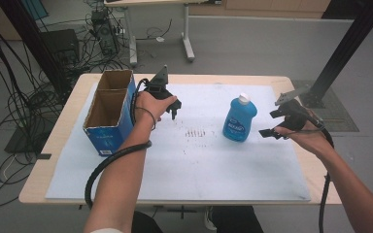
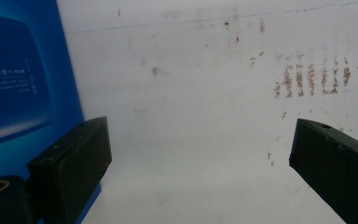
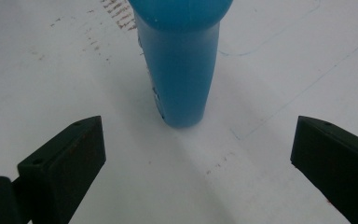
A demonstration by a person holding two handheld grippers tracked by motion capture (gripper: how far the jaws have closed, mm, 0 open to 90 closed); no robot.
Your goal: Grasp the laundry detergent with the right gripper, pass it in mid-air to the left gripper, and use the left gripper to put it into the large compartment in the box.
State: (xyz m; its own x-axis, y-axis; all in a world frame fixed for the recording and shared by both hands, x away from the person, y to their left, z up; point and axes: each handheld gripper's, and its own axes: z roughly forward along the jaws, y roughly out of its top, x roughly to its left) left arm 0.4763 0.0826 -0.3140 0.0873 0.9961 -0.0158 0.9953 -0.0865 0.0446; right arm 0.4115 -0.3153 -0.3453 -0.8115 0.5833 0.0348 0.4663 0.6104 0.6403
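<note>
on the white mat (image 1: 184,160), a blue plastic bottle with a white cap (image 1: 239,119) stands upright, just ahead of the right gripper (image 1: 274,123), jaws spread wide and empty. beside the blue cardboard box (image 1: 110,111), the left gripper (image 1: 174,109) gapes too.

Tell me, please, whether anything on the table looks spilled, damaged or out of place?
Nothing is spilled or toppled: the blue plastic detergent bottle stands upright with its white cap on, and the open blue cardboard box sits upright too. The one oddity is a patch of reddish-brown scuff marks in short rows on the white table mat.
</note>
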